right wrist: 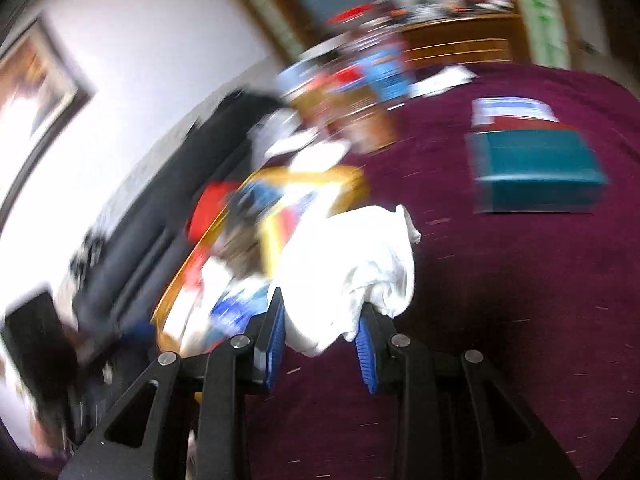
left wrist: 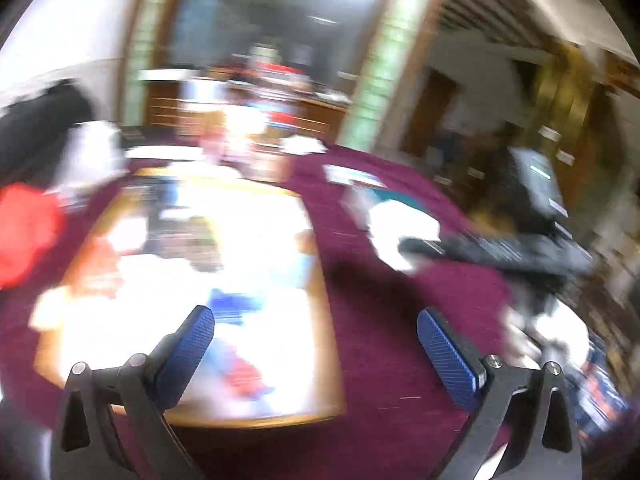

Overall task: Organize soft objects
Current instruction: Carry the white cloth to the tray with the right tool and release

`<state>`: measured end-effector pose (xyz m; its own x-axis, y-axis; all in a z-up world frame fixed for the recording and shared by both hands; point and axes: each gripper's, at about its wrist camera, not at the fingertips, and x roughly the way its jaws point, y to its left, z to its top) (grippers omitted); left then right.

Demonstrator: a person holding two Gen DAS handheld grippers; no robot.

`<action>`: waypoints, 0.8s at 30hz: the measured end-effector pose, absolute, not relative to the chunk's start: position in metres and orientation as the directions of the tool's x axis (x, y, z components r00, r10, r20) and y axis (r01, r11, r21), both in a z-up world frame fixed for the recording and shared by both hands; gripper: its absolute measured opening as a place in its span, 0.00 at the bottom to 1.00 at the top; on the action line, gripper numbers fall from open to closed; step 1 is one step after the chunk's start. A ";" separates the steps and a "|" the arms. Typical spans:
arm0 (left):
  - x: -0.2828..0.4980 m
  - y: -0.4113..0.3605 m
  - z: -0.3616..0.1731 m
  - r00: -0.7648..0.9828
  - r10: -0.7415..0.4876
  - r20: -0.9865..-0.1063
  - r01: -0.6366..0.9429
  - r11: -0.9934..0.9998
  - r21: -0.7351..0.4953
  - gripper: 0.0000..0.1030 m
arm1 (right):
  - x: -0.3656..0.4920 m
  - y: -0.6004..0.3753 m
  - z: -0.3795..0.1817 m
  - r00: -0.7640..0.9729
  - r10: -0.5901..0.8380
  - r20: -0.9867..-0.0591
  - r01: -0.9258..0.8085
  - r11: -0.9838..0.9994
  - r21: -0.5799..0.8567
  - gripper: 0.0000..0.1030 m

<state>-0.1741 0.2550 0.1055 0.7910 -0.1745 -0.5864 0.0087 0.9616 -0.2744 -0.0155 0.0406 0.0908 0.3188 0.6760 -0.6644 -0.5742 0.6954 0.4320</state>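
Observation:
Both views are motion-blurred. My right gripper (right wrist: pixel 322 322) is shut on a white cloth (right wrist: pixel 352 256), which bunches up above the blue fingertips over the maroon surface (right wrist: pixel 500 300). In the left wrist view my left gripper (left wrist: pixel 316 328) is open and empty above the near edge of a wooden tray (left wrist: pixel 320 280) that holds several blurred white, blue and red soft items. The right gripper shows at the right of that view with the white cloth (left wrist: pixel 400 232) at its tip. The same tray (right wrist: pixel 352 178) lies left of the cloth in the right wrist view.
A teal box (right wrist: pixel 536 168) lies on the maroon surface at the right. A red object (left wrist: pixel 24 232) sits left of the tray. A dark sofa (right wrist: pixel 168 216) stands along the white wall. Wooden shelves with clutter (right wrist: pixel 452 40) stand behind.

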 end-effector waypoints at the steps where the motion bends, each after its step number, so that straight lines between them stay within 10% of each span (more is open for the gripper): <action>1: -0.180 0.272 0.104 0.798 -0.121 -0.590 -0.048 0.964 -0.262 0.99 | -0.024 0.061 0.088 0.290 0.670 -0.683 -0.605 0.681 0.412 0.30; 13: -0.216 0.333 0.086 0.822 0.008 -0.570 -0.208 0.935 -0.287 0.99 | -0.064 0.182 0.036 0.273 0.402 -0.874 -0.723 0.685 0.089 0.27; 24: -0.240 0.317 0.103 0.855 0.182 -0.485 -0.284 0.948 -0.146 0.99 | -0.092 0.165 0.073 0.368 0.446 -0.816 -0.761 0.649 0.011 0.79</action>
<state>-0.2399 0.3167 0.1028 0.8555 0.1819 -0.4849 -0.2842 0.9476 -0.1458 -0.0919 0.1647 0.0734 0.3680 0.4456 -0.8161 -0.7610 0.6487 0.0110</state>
